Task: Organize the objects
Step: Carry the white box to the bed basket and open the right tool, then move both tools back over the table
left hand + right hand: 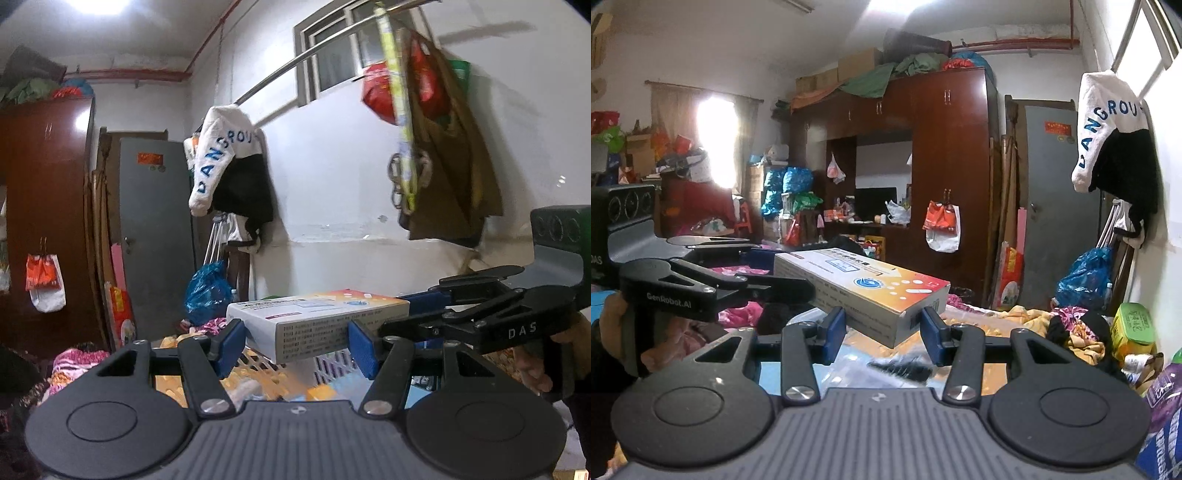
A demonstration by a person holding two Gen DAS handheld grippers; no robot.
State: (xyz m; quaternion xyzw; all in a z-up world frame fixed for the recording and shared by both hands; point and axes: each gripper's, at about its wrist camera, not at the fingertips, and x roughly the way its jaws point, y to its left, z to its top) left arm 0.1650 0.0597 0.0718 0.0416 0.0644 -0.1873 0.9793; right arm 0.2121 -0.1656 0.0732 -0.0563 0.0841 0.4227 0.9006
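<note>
**Box held between two grippers above the clutter**

A long white and orange box (317,321) hung in the air, lying roughly level, gripped at both ends. The left gripper (295,345) clasped one short end of it, blue pads (364,349) pressed to the two sides. The right gripper (882,332) clamped the other end in the same way, its pads (834,334) tight against the cardboard. In the left wrist view the right gripper reached in from the right side, a hand (532,369) around its grip.

Below the box lay a bed strewn with yellow and pink cloth (1008,317) and a white slatted basket (332,369). Beyond stood a dark wardrobe (945,162), a grey door (155,229), and a white sleeve (218,155) with blue letters hanging from a rail (280,70).
</note>
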